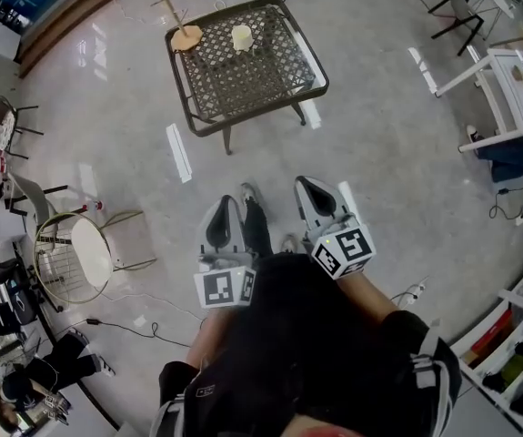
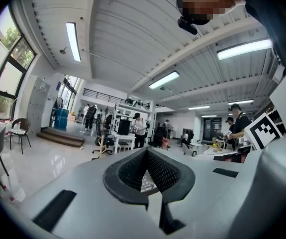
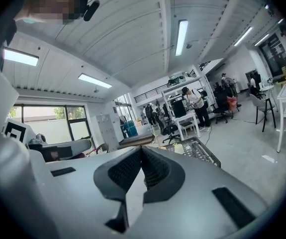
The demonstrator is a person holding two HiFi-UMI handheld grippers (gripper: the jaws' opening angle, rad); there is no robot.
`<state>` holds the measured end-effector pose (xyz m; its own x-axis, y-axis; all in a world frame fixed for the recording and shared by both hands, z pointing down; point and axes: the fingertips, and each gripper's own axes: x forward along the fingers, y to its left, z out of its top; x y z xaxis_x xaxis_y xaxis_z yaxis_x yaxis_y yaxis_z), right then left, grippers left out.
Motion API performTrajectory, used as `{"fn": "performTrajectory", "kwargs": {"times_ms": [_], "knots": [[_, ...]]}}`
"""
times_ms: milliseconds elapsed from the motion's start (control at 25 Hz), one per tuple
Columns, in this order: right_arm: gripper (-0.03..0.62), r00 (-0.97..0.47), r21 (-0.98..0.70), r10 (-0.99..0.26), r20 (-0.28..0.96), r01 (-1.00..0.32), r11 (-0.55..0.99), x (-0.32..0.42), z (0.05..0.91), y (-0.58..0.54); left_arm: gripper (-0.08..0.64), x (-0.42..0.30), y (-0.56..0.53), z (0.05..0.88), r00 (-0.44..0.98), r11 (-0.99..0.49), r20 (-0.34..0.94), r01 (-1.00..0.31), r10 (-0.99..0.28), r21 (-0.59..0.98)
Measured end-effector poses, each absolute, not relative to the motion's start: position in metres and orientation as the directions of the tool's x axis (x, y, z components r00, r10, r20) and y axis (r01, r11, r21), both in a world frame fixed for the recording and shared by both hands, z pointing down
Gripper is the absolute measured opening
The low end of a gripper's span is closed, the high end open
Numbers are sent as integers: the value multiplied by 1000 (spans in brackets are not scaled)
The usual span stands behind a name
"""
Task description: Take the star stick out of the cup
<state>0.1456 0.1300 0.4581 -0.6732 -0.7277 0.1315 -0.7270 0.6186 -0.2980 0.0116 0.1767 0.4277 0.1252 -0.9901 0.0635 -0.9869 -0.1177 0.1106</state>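
Note:
A cream cup [image 1: 241, 36] stands on the mesh-topped table [image 1: 270, 85], far ahead of me on the floor. Beside it on the table's left corner is a round wooden base with a thin upright stick [image 1: 185, 35]. I cannot make out a star from here. My left gripper [image 1: 222, 222] and right gripper [image 1: 316, 195] are held close to my body, well short of the table, both shut and empty. The left gripper view shows the left gripper [image 2: 146, 151] with its jaw tips touching. In the right gripper view the right gripper [image 3: 142, 149] points toward the table [image 3: 201, 152] and the cup [image 3: 178, 149].
Open floor lies between me and the table. A round wire chair [image 1: 75, 258] stands at the left, a white frame table [image 1: 507, 89] at the right, and cables [image 1: 125, 326] trail on the floor. People stand at desks [image 2: 135, 131] in the background.

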Motion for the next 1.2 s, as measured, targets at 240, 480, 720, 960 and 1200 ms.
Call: {"fn": "performTrajectory", "kwargs": {"times_ms": [240,480,720,960,1200], "knots": [[11,-646,-256,-751,137,-755,603,111,447,60,17,-21,96,411,169,-166,23,-980,-985,112],[11,-622,-195,-767,157,-781,593,61,442,-6,17,-69,34,408,197,-193,23,-973,-980,123],[9,-610,-153,-769,192,-792,591,25,450,-54,17,-102,-10,407,215,-212,19,-971,-976,110],[11,-614,-49,-739,278,-777,627,4,472,-92,17,-119,-32,417,214,-205,52,-969,-976,134],[12,-593,58,-720,360,-756,652,-6,496,-159,17,-131,-82,421,202,-190,72,-972,-977,139]]}}
